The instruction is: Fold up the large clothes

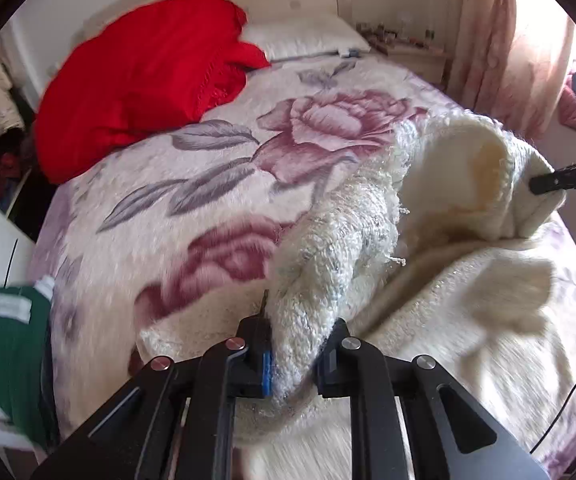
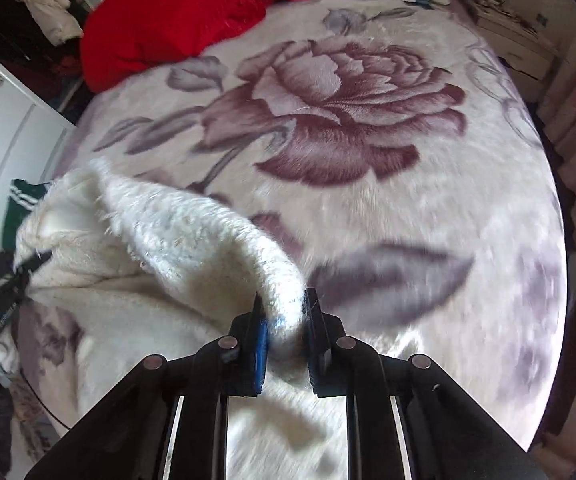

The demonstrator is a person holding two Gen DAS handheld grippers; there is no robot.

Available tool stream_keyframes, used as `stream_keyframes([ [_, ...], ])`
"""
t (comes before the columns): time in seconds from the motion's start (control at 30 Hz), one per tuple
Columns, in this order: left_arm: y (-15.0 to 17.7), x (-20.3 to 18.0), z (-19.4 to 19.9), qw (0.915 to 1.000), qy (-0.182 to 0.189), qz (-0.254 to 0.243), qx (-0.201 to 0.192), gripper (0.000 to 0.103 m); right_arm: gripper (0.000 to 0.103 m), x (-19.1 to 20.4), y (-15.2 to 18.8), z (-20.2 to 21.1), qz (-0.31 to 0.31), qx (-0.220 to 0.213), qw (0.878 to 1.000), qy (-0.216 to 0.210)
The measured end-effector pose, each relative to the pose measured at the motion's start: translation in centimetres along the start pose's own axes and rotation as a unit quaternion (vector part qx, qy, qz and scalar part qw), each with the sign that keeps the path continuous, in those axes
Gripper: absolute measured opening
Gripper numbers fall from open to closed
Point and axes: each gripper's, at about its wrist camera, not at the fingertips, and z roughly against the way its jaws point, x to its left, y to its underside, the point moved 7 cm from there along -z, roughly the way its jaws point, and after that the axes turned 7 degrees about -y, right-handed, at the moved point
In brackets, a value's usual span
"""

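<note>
Together two tools, left tool (image 1: 294, 354) and right tool (image 2: 286, 334), pinch one cream sweater (image 1: 460, 280).

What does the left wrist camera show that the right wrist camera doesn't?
Only the left wrist view shows the pink curtain by a bright window and the left hand-held gripper shut on the cream sweater from close up. Only the right wrist view shows the right hand-held gripper shut on the sweater from close up. Both show the floral blanket, the red garment, the pillow, a green garment at the bed's left edge, and the other hand-held gripper holding the sweater's far end.
</note>
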Motion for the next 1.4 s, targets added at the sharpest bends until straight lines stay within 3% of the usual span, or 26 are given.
stream_keyframes([
  [0.13, 7.8, -2.4, 4.9, 0.9982, 0.027, 0.041, 0.033, 0.012, 0.016, 1.4, 9.0, 3.1, -0.024, 0.006, 1.000, -0.017],
  [0.3, 19.3, -4.8, 4.3, 0.9839, 0.057, 0.099, 0.137, 0.013, 0.016, 0.7, 21.8, 2.7, -0.102, 0.050, 0.993, -0.035],
  [0.4, 22.8, -5.0, 3.1, 0.9734, 0.079, 0.140, 0.163, 0.017, 0.016, -0.5, 27.9, 0.7, -0.135, 0.073, 0.988, -0.037],
  [0.47, 24.0, -4.8, 3.1, 0.9615, 0.109, 0.182, 0.176, 0.019, 0.020, -1.1, 30.2, -0.4, -0.136, 0.074, 0.988, -0.018],
  [0.57, 24.4, -4.1, 4.5, 0.9554, 0.120, 0.205, 0.176, 0.025, 0.027, -0.9, 32.5, -1.3, -0.110, 0.091, 0.990, -0.010],
  [0.6, 24.7, -4.0, 5.2, 0.9546, 0.120, 0.206, 0.179, 0.035, 0.027, -0.7, 32.9, -1.2, -0.104, 0.095, 0.990, -0.010],
  [0.63, 25.3, -4.0, 6.0, 0.9527, 0.122, 0.209, 0.183, 0.070, 0.031, -0.3, 33.1, -0.7, -0.093, 0.093, 0.991, -0.013],
  [0.67, 26.0, -3.7, 6.7, 0.9493, 0.122, 0.217, 0.192, 0.093, 0.039, 0.2, 33.2, -0.1, -0.081, 0.092, 0.992, -0.013],
  [0.7, 26.8, -3.7, 7.3, 0.9470, 0.125, 0.225, 0.192, 0.103, 0.044, 0.6, 33.4, 0.4, -0.067, 0.092, 0.993, -0.010],
  [0.77, 28.3, -3.4, 8.2, 0.9393, 0.133, 0.241, 0.205, 0.103, 0.082, 1.4, 33.8, 1.1, -0.043, 0.103, 0.994, -0.007],
  [0.8, 29.0, -2.9, 8.4, 0.9349, 0.125, 0.251, 0.217, 0.103, 0.084, 1.7, 34.3, 1.4, -0.037, 0.112, 0.993, -0.014],
  [0.87, 29.1, -1.7, 8.5, 0.9271, 0.122, 0.277, 0.221, 0.103, 0.085, 2.1, 35.0, 2.1, -0.042, 0.121, 0.991, -0.041],
  [0.97, 27.3, 0.5, 7.2, 0.9282, 0.097, 0.291, 0.211, 0.103, 0.085, 1.1, 35.1, 3.4, -0.090, 0.113, 0.988, -0.063],
  [1.1, 23.0, 3.7, 1.8, 0.9212, 0.081, 0.324, 0.200, 0.102, 0.085, -3.5, 31.8, 5.0, -0.192, 0.046, 0.977, -0.077],
  [1.2, 20.8, 3.9, -4.0, 0.9044, 0.113, 0.342, 0.229, 0.102, 0.085, -7.0, 28.8, 4.9, -0.236, 0.008, 0.970, -0.062],
  [1.23, 20.1, 3.2, -6.1, 0.8960, 0.145, 0.342, 0.244, 0.102, 0.085, -7.8, 27.4, 4.3, -0.241, -0.001, 0.969, -0.056],
  [1.27, 19.8, 2.6, -7.9, 0.8907, 0.161, 0.332, 0.266, 0.099, 0.085, -8.5, 26.2, 3.8, -0.247, -0.006, 0.968, -0.053],
  [1.37, 19.5, 1.0, -11.1, 0.8913, 0.164, 0.300, 0.298, 0.079, 0.085, -9.7, 23.7, 1.5, -0.263, -0.006, 0.963, -0.064],
  [1.4, 19.0, 0.6, -11.6, 0.8958, 0.160, 0.288, 0.298, 0.054, 0.085, -10.2, 22.9, 0.2, -0.273, 0.006, 0.959, -0.072],
])
